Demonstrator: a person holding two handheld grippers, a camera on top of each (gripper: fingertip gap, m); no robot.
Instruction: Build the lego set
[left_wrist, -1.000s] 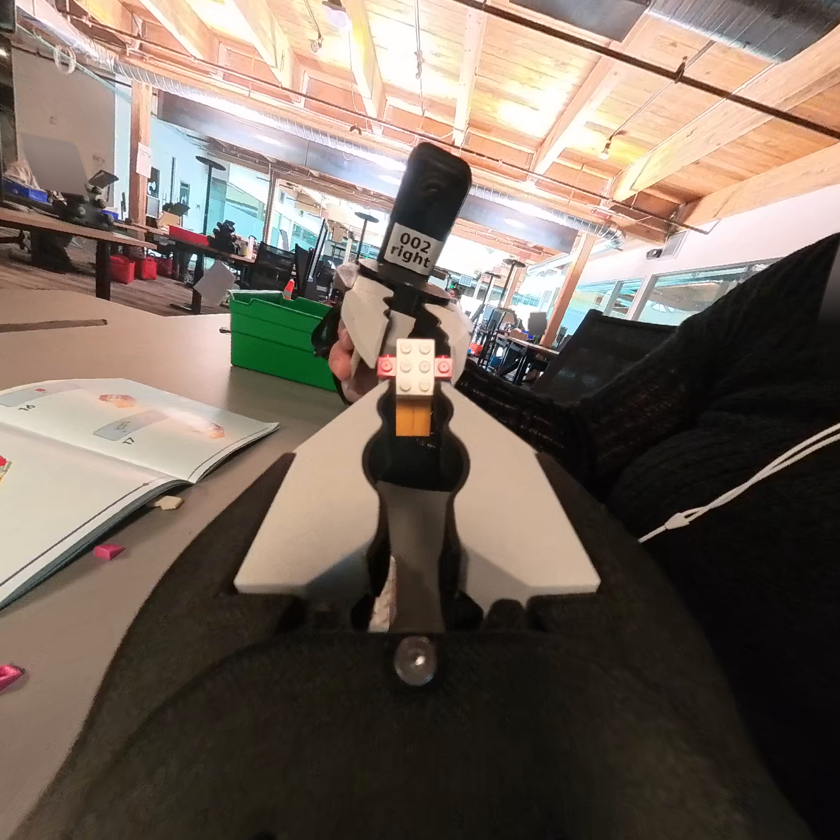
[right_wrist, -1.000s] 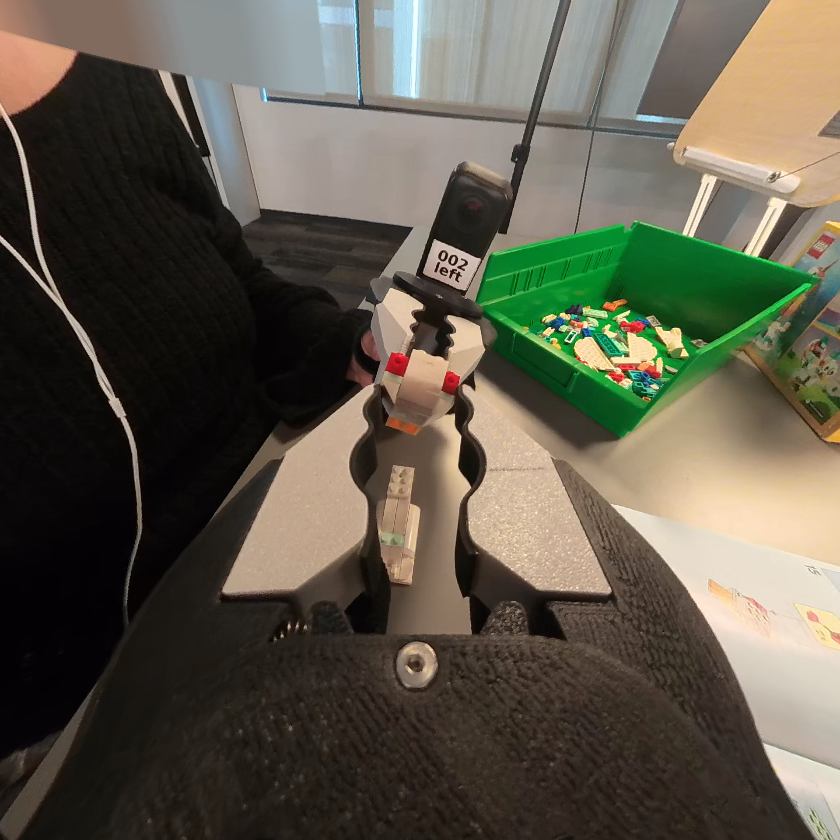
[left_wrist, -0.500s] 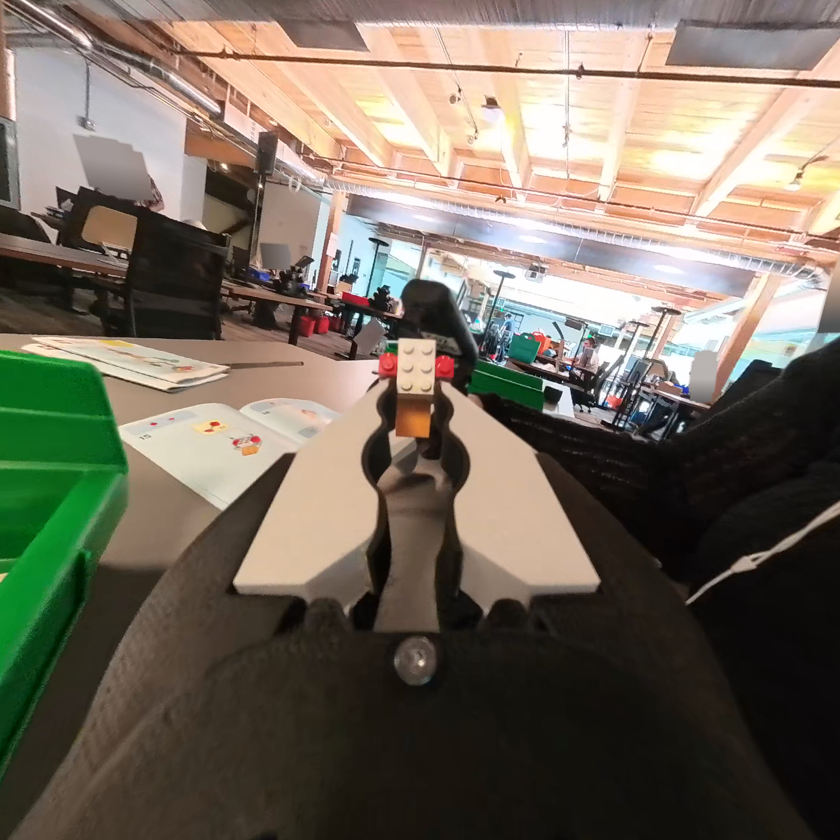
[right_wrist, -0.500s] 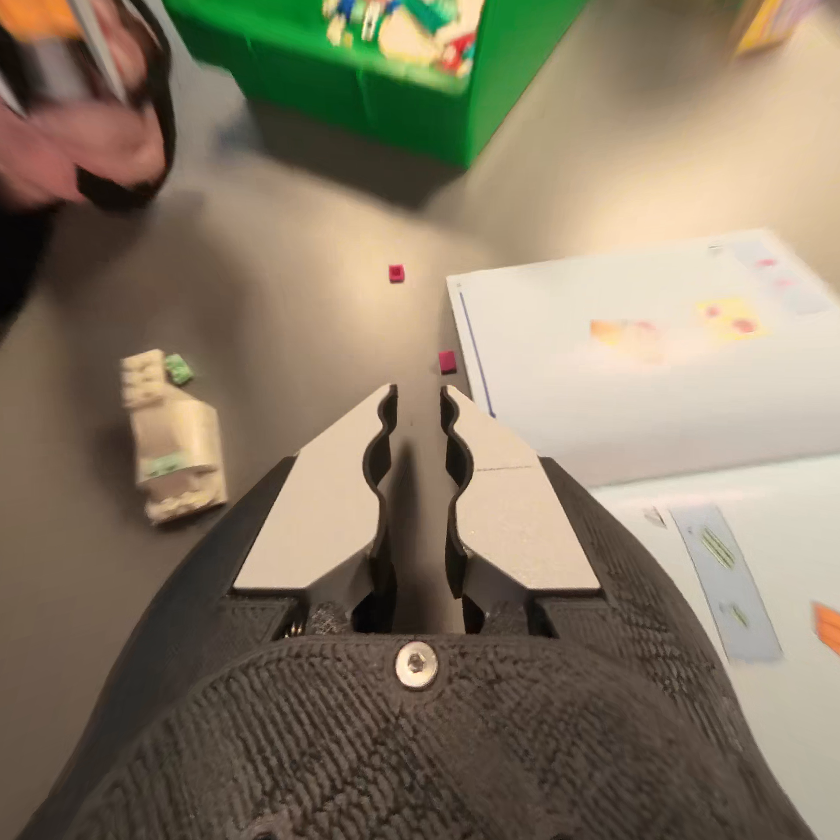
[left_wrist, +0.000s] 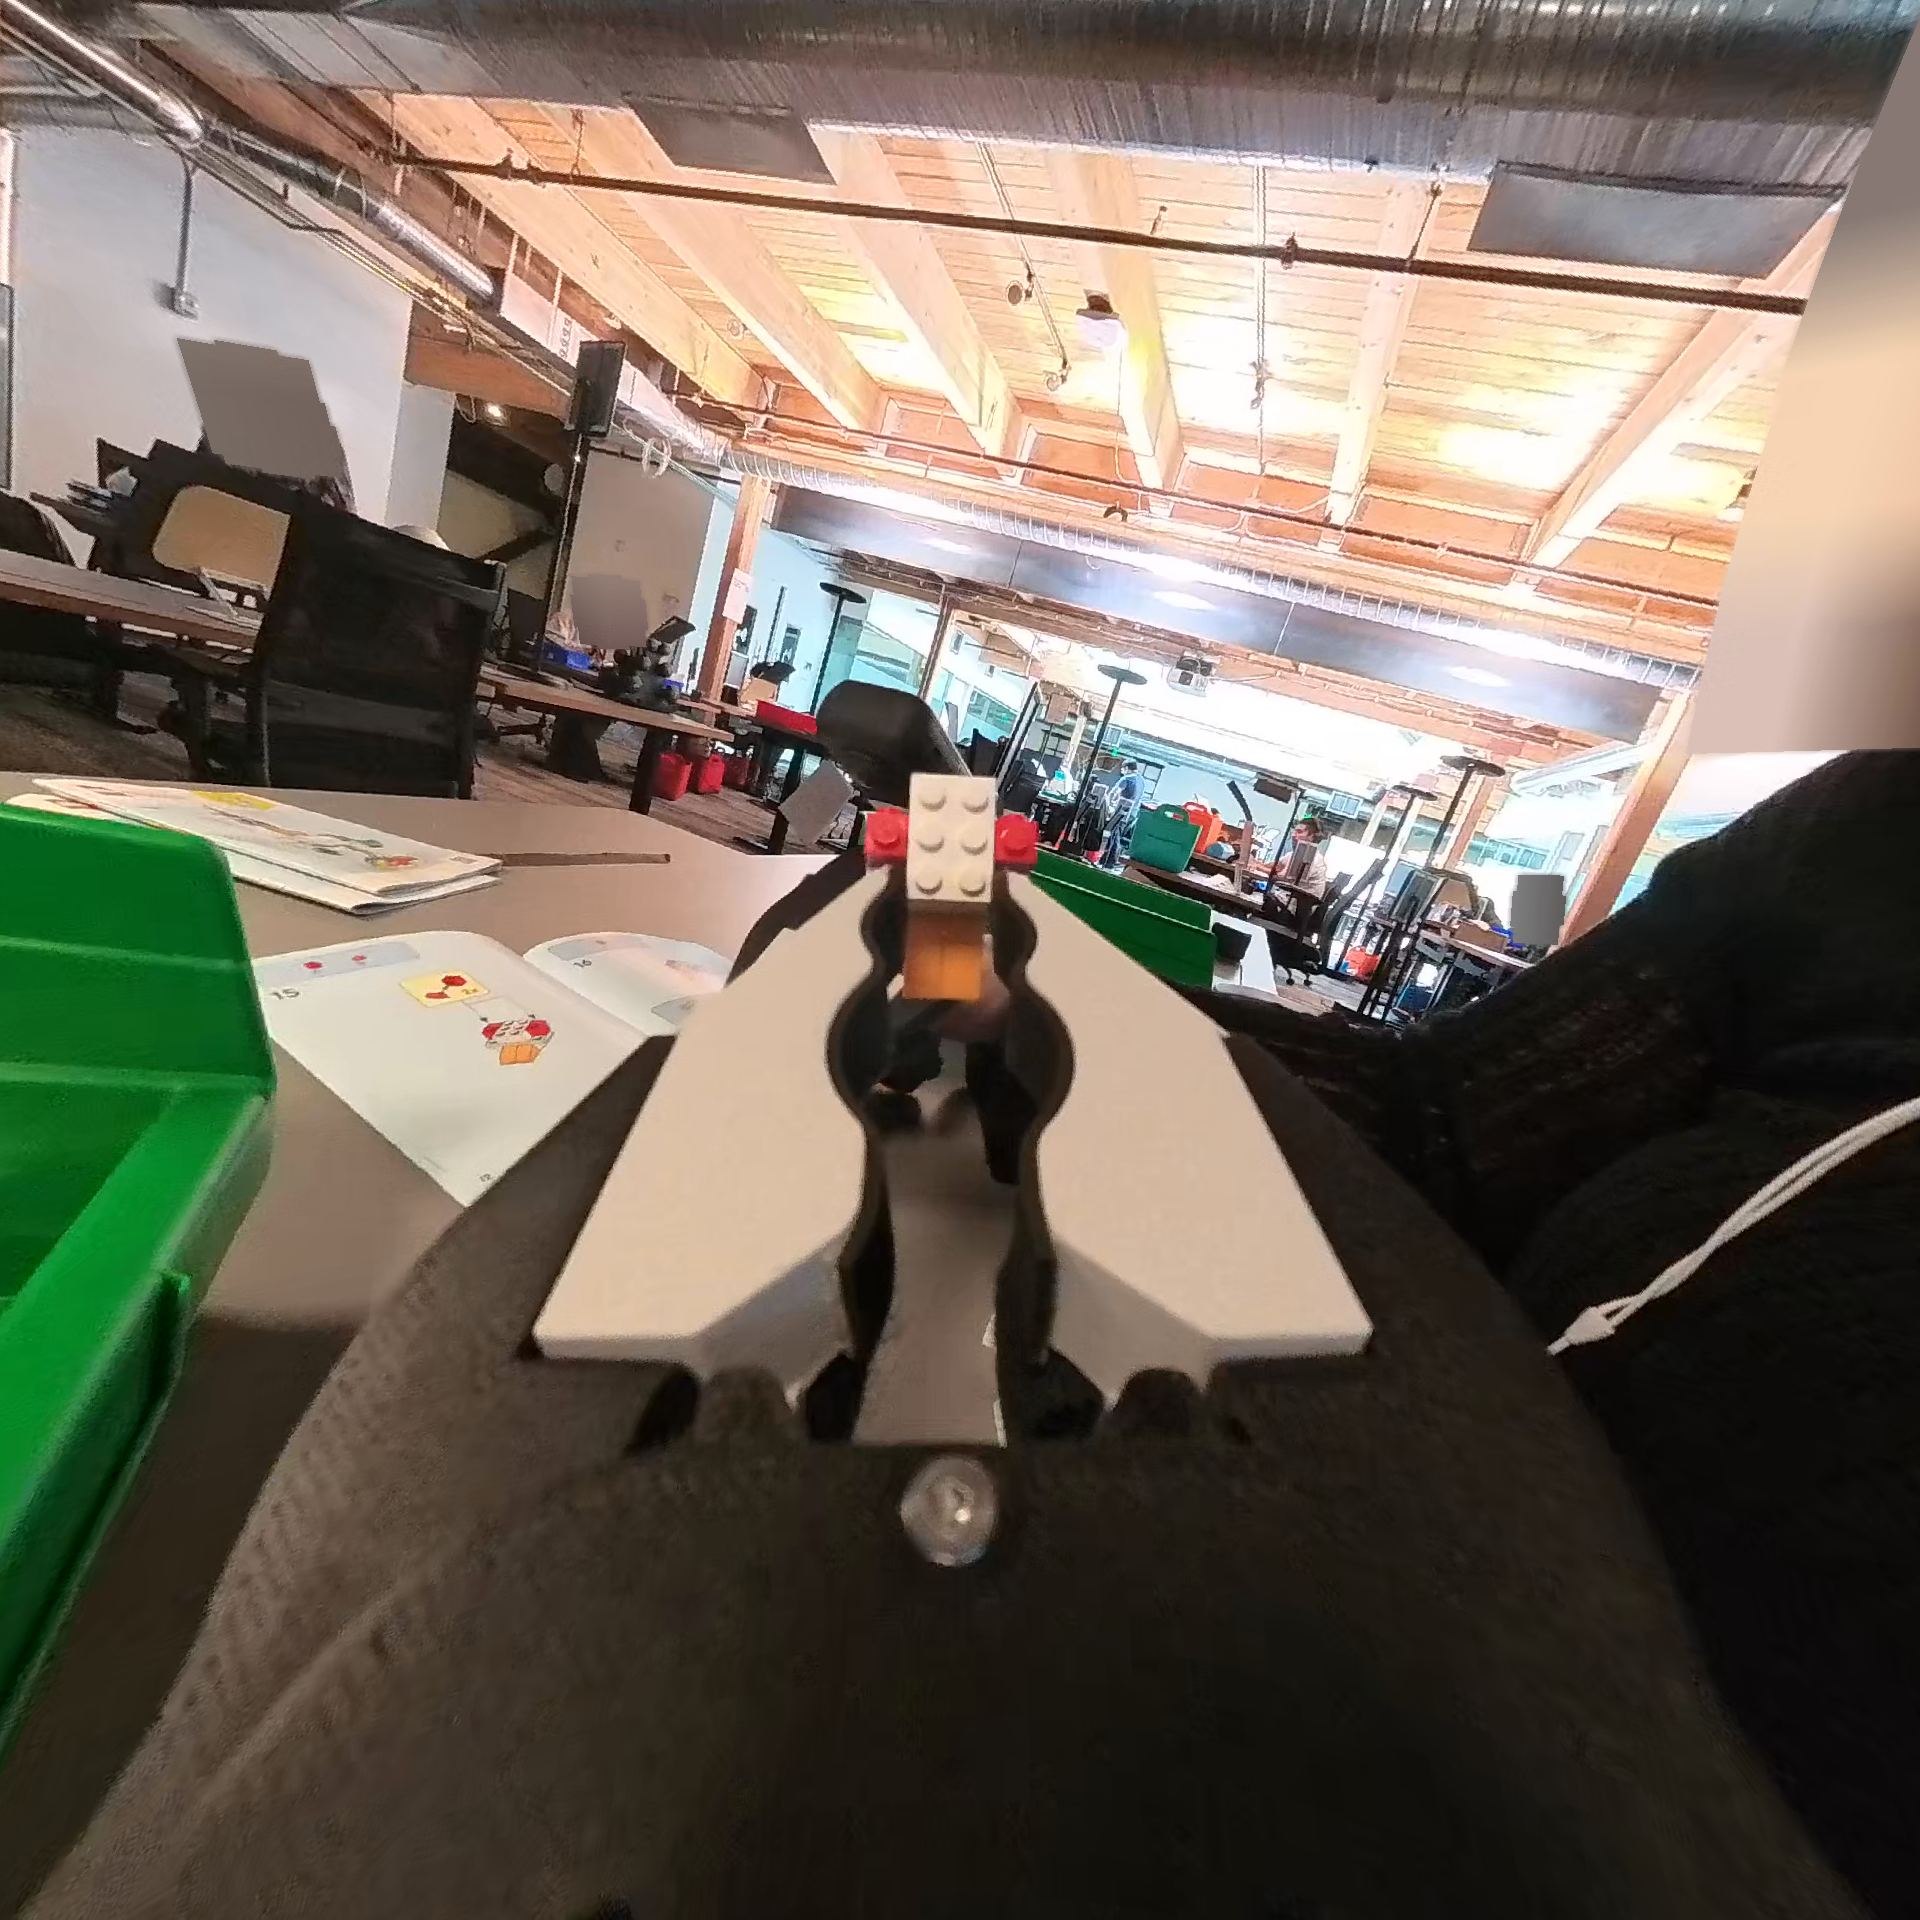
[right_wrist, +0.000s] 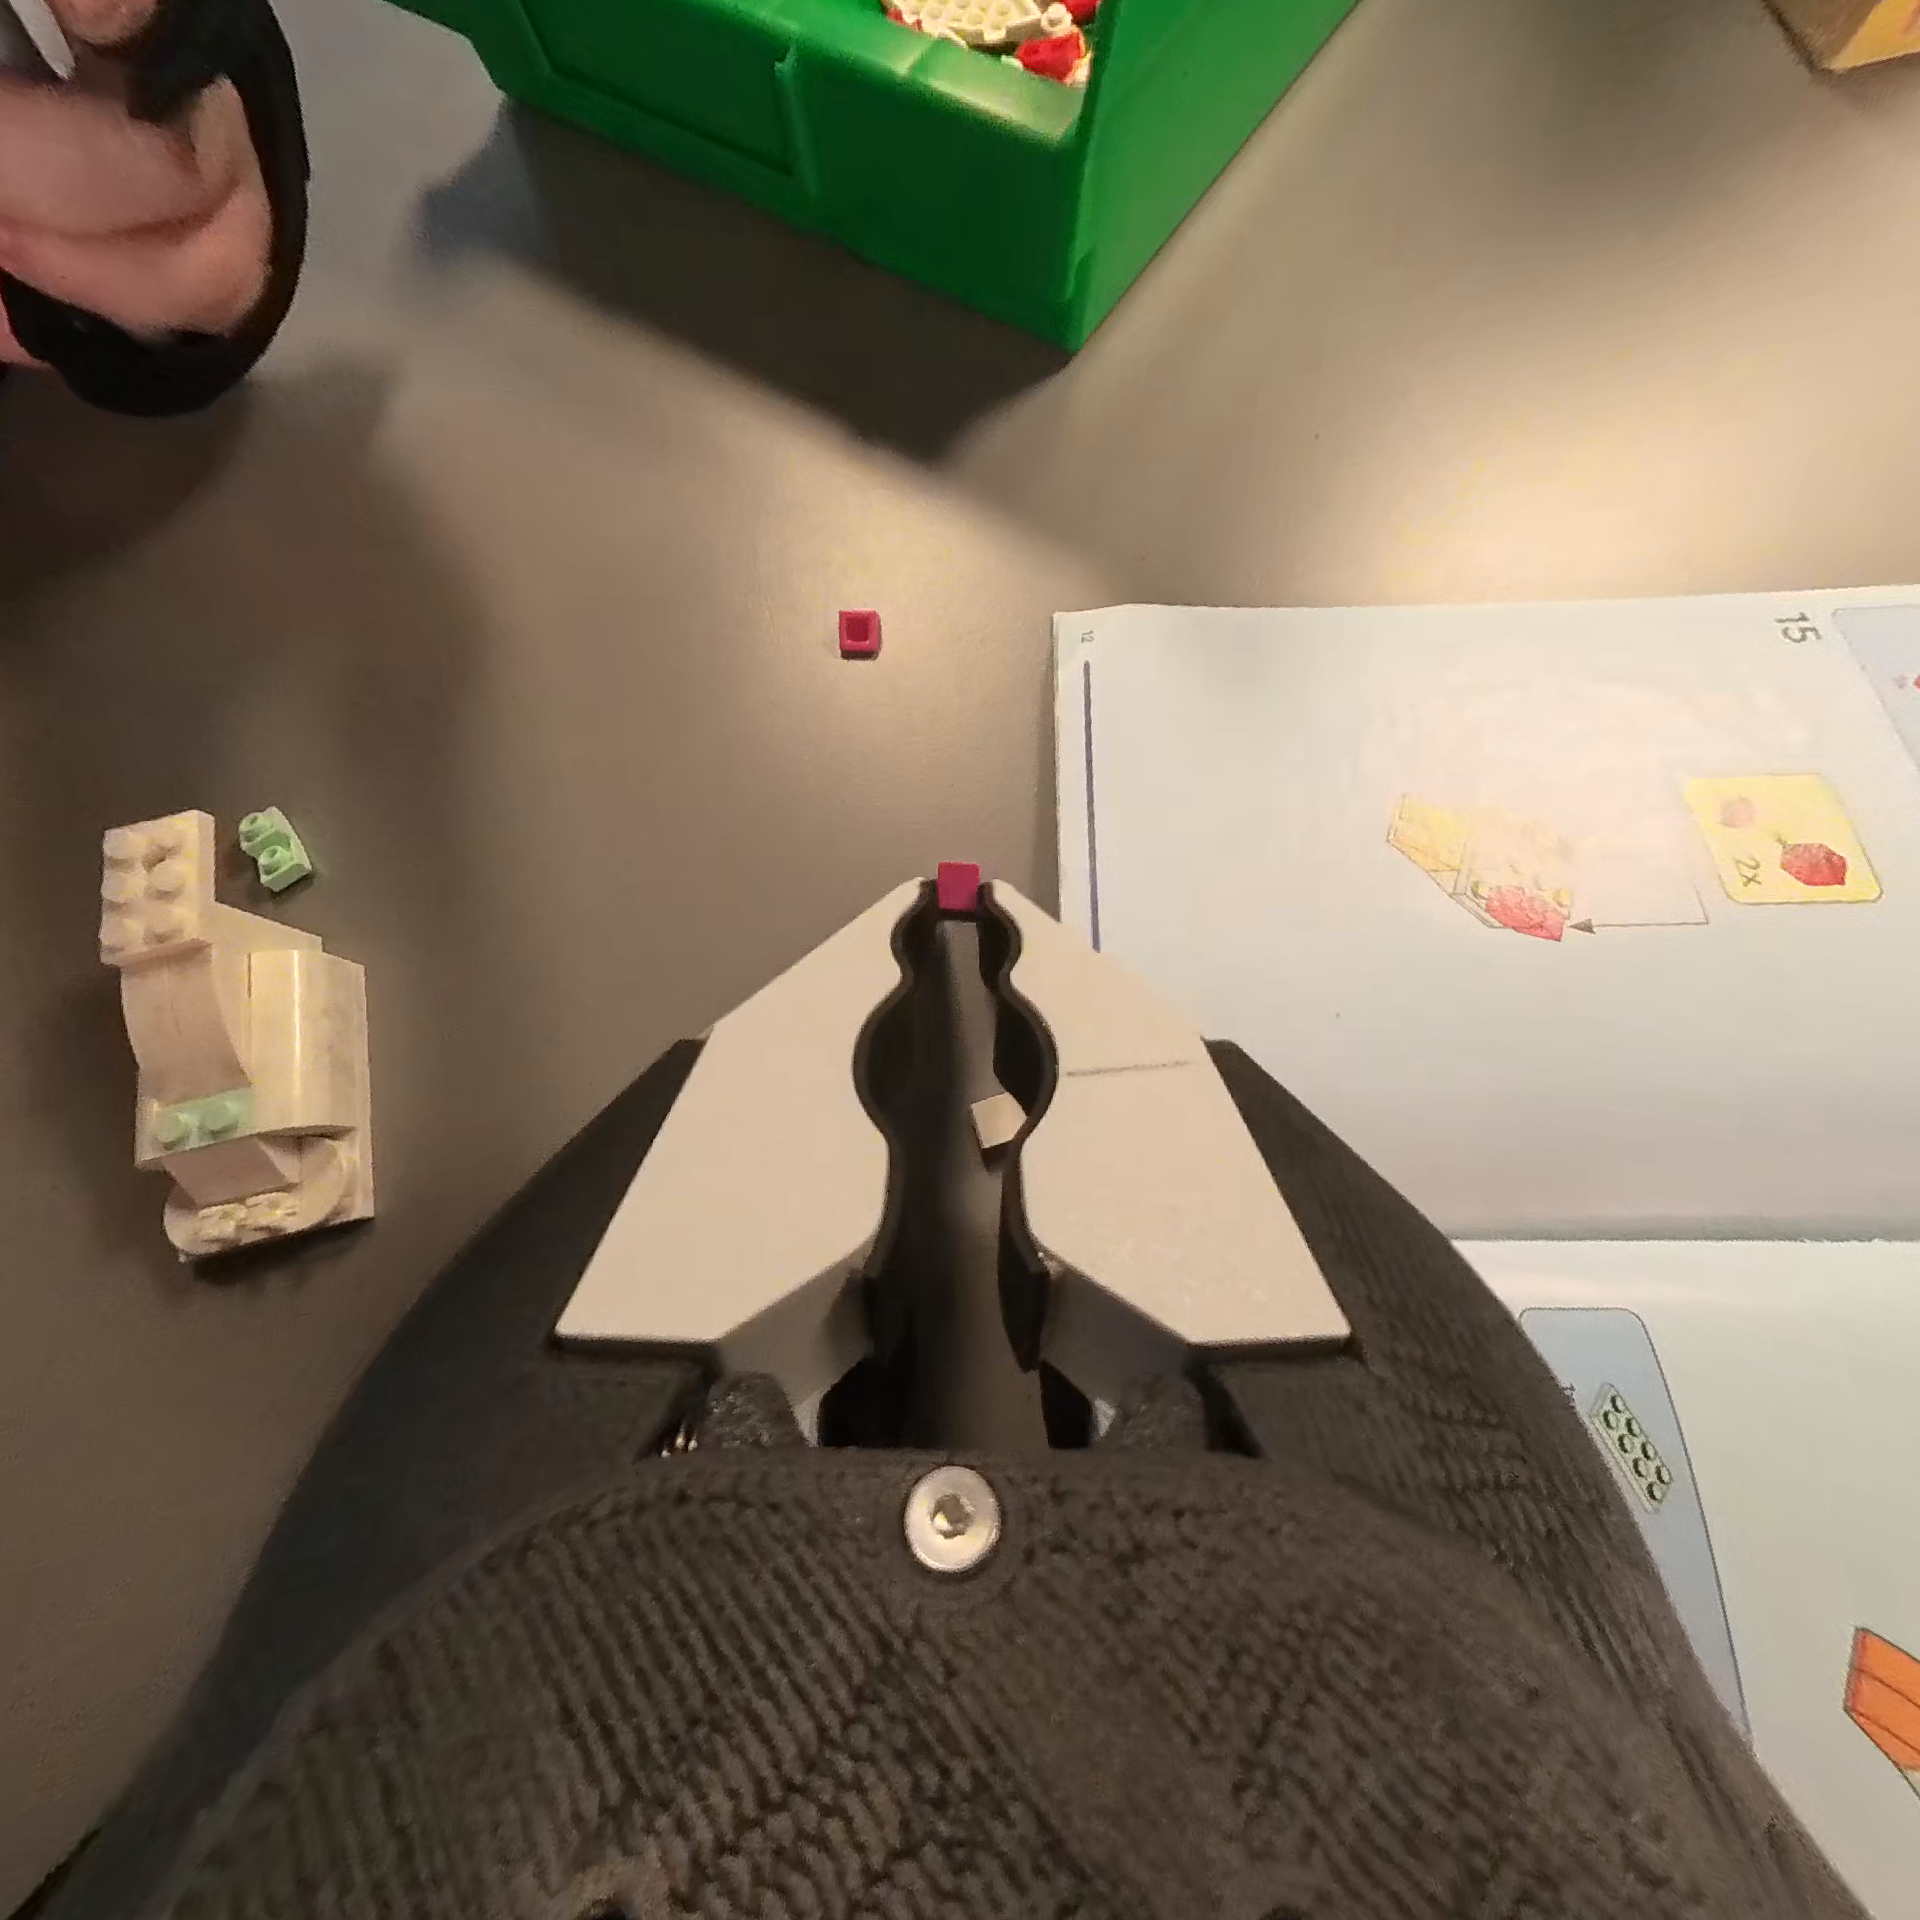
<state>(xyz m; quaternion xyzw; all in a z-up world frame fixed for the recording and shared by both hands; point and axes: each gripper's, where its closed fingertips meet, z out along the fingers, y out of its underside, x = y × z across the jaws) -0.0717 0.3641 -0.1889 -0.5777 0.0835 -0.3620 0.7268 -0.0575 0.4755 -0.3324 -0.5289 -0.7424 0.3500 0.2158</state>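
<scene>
White-and-orange lego piece (left_wrist: 948, 894) upright in left tool (left_wrist: 948, 883), studs toward camera.

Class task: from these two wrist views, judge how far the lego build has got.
Done: a cream sub-assembly lies built on the table. In hand: the left claw holds a small white, red and orange assembly; the right claw pinches a tiny magenta piece. Left: another magenta piece, a green piece and the bin's bricks lie unused.

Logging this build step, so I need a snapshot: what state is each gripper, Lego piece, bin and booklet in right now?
left gripper: shut on white-and-red assembly
right gripper: shut on magenta piece
second magenta piece: loose on table
cream assembly: lying on table
green bin: open, holding pieces
instruction booklet: open
</scene>
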